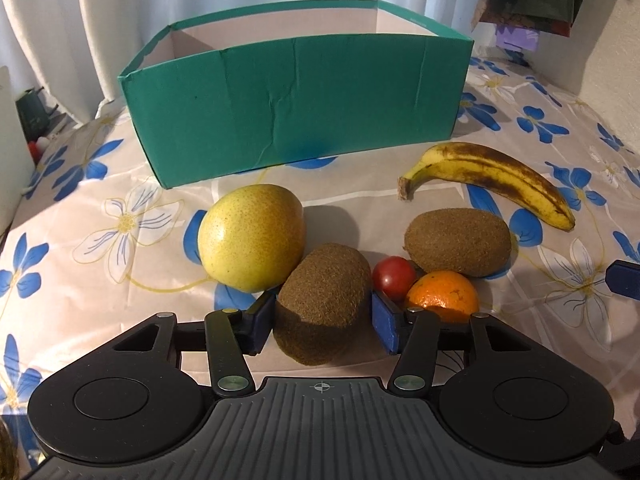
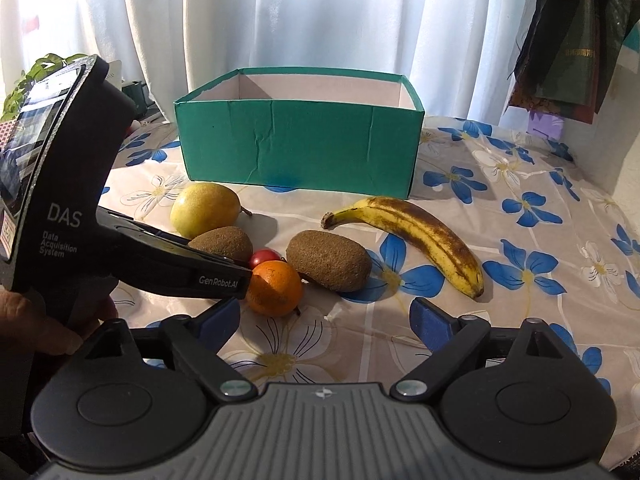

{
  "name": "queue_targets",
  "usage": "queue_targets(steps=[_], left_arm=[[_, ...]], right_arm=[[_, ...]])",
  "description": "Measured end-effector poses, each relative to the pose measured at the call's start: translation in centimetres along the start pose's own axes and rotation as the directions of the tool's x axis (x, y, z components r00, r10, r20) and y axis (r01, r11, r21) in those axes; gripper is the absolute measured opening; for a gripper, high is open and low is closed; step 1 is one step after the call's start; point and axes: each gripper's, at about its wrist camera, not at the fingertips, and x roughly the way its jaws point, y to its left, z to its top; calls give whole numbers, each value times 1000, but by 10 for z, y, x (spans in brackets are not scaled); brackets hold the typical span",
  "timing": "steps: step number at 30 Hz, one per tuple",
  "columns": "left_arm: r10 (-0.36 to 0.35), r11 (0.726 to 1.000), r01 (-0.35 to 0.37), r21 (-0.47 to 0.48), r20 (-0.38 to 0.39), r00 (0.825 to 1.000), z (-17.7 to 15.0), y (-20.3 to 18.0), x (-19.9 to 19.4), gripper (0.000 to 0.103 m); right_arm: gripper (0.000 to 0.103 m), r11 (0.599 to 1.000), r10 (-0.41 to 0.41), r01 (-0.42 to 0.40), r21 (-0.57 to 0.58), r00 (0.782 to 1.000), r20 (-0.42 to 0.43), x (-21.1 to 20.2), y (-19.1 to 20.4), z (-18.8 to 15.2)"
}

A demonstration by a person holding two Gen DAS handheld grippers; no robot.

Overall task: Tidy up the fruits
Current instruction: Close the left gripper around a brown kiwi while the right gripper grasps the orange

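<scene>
I was at the pick-up step: my left hand-held gripper [image 1: 322,326], low in the left wrist frame and tilted down at the bench [image 1: 120,320], had its blue pads bracketing the near brown fuzzy kiwi [image 1: 324,304], one on each flank, seemingly touching or nearly so; I couldn't tell if they pressed. Next, I judged, came a firm pinch, then a lift over the wall of the green cardboard box [image 1: 296,120] at upper centre. My right hand-held gripper [image 2: 326,322] hung spread and empty, aimed downward short of the yellow spotted banana [image 2: 412,228].
</scene>
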Motion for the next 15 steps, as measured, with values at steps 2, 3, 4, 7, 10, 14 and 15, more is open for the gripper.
queue_targets(steps=[2,3,4,7,10,14,15], left_arm=[[0,1000,0,-3,-2,1000,0,0,4,56],[2,1000,-2,0,4,1000,1,0,4,55],[6,1000,-6,6,8,1000,1,-1,5,54],[3,1000,-3,10,7,1000,2,-1,4,53],[-18,1000,18,4,-3,1000,1,3,1,52],[-8,1000,9,-16,19,1000,-2,9,-16,52],[-5,1000,5,-24,28,1000,-3,12,-23,52]], right_arm=[[91,1000,4,-4,-1,1000,-4,2,1,0],[90,1000,4,-4,-2,1000,-6,3,1,0],[90,1000,6,-6,-2,1000,-8,4,1,0],[89,1000,7,-7,-3,1000,-13,7,1,0],[86,1000,20,-20,-4,1000,-18,9,1,-1],[80,999,30,-31,-14,999,-28,13,2,-1],[78,999,31,-31,-15,999,-30,14,3,-1]])
